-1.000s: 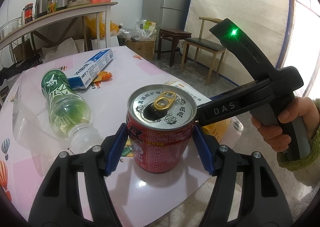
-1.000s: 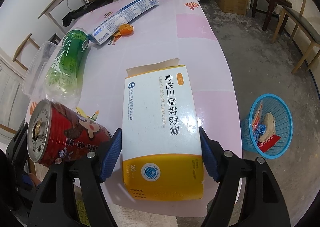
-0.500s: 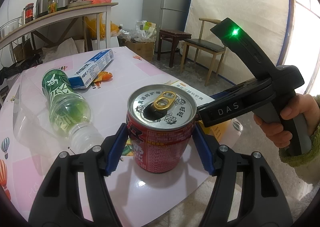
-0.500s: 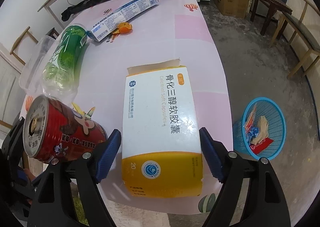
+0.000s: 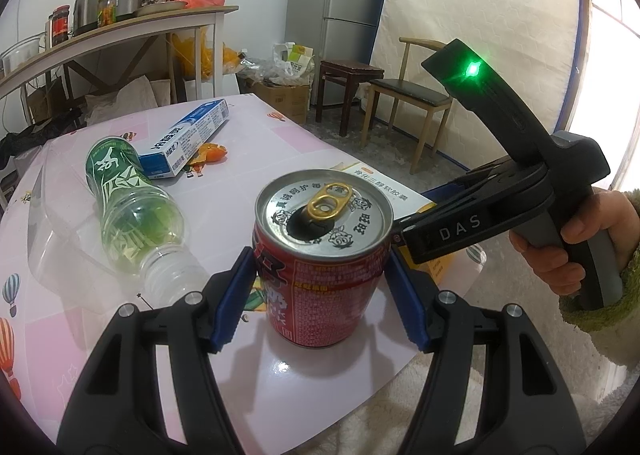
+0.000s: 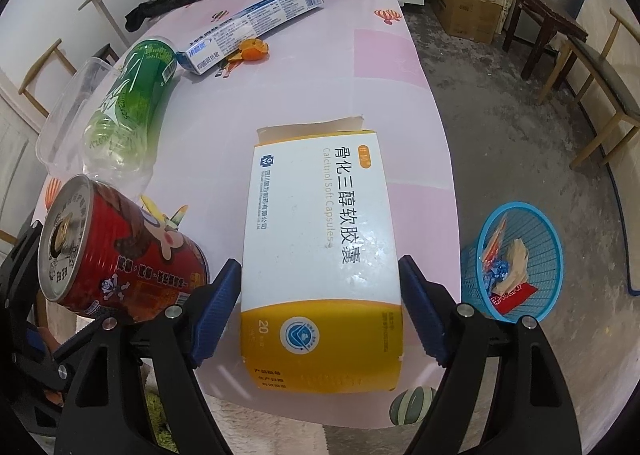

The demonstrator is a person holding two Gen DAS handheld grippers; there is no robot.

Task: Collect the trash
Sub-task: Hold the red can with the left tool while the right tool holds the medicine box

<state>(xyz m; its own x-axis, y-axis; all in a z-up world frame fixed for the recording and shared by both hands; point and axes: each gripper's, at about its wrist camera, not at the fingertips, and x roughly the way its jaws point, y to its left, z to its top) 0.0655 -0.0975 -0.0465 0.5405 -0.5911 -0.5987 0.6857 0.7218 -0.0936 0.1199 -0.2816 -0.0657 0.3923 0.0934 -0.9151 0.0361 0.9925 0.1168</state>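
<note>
Right gripper (image 6: 320,267) wider; one can (image 6: 120,255)

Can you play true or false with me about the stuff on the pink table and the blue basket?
1. The red can stands upright between the left gripper's fingers. True.
2. The green bottle is standing up. False: it lies on its side on the table.
3. The blue basket sits on the table. False: it is on the floor beside the table, with wrappers in it.
4. The white and yellow box lies flat between the right gripper's fingers. True.
5. The can's top is sealed. False: its hole is open, and the gold tab is there.
</note>
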